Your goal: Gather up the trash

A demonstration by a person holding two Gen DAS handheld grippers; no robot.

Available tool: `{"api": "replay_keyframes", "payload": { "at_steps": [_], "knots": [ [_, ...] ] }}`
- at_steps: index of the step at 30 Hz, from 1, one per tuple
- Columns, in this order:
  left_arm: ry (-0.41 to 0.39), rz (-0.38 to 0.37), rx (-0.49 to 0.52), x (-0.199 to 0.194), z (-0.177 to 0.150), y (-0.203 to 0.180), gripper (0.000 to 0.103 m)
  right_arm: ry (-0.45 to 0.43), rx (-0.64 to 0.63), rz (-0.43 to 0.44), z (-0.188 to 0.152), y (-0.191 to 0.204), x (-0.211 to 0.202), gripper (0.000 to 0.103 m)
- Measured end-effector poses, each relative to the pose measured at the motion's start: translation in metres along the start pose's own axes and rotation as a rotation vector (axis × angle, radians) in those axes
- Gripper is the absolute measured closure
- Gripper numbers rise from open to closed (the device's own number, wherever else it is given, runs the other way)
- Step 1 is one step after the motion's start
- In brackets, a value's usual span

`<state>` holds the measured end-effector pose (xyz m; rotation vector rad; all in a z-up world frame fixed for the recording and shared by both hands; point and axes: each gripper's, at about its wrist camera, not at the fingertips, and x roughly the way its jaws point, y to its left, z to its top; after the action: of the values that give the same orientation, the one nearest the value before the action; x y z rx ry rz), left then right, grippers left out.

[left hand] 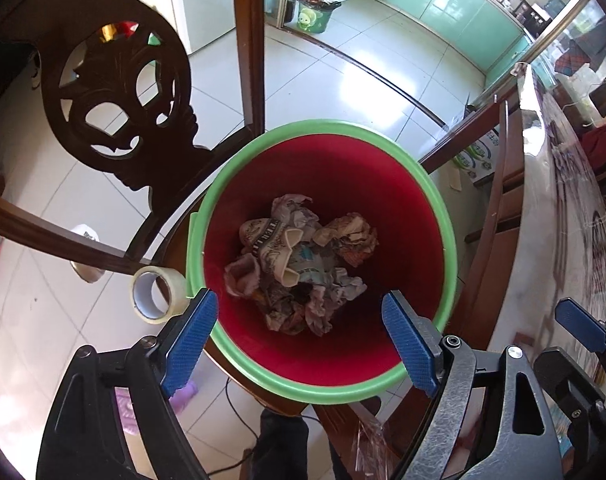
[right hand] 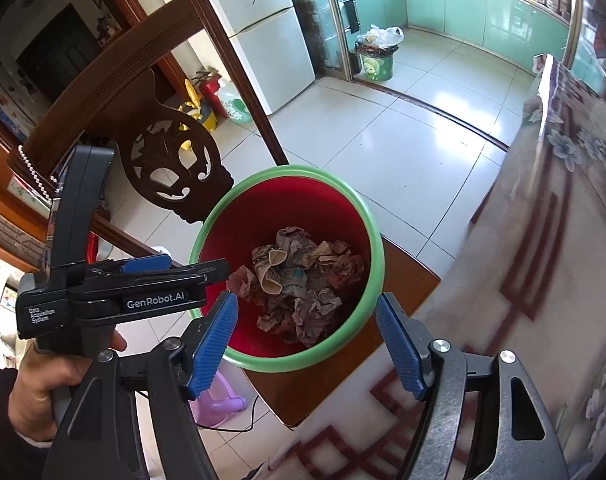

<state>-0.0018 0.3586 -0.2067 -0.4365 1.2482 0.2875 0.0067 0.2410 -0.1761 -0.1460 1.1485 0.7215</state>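
Note:
A red bin with a green rim (left hand: 431, 184) stands on a wooden chair seat; it also shows in the right wrist view (right hand: 377, 256). Crumpled paper trash (left hand: 299, 260) lies at its bottom, also seen in the right wrist view (right hand: 299, 280). My left gripper (left hand: 299, 340) is open and empty, hovering above the bin's near rim. My right gripper (right hand: 307, 344) is open and empty, above the bin's near edge. The left gripper body (right hand: 115, 292) shows at the left of the right wrist view, held in a hand.
A roll of tape (left hand: 159, 294) lies left of the bin. A carved dark chair back (left hand: 119, 92) rises behind it. A table with a patterned cloth (right hand: 543, 240) lies to the right. A green kitchen bin (right hand: 377, 58) stands far off on the tiled floor.

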Motion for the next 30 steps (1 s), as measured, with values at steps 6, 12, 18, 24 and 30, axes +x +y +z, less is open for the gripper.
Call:
{"api": "replay_keyframes", "payload": {
  "at_steps": [6,12,18,24,30],
  "knots": [
    [-0.107,-0.016,0.025,-0.049,-0.017,-0.024,0.019,-0.114,0.033,-0.017,-0.017,-0.007,-0.058,0.032],
    [-0.272,-0.012,0.041,-0.121,-0.057,-0.059,0.018,-0.244,0.065,-0.045,-0.048,-0.019,-0.126,0.031],
    [-0.386,-0.022,0.071,-0.177,-0.11,-0.097,0.01,-0.354,0.062,-0.058,-0.098,-0.03,-0.201,0.024],
    [-0.478,-0.034,0.105,-0.223,-0.156,-0.128,0.005,-0.44,0.076,-0.062,-0.146,-0.042,-0.262,0.021],
    [-0.598,-0.023,0.105,-0.263,-0.189,-0.149,0.001,-0.549,0.08,-0.099,-0.183,-0.05,-0.321,0.021]
  ]
}}
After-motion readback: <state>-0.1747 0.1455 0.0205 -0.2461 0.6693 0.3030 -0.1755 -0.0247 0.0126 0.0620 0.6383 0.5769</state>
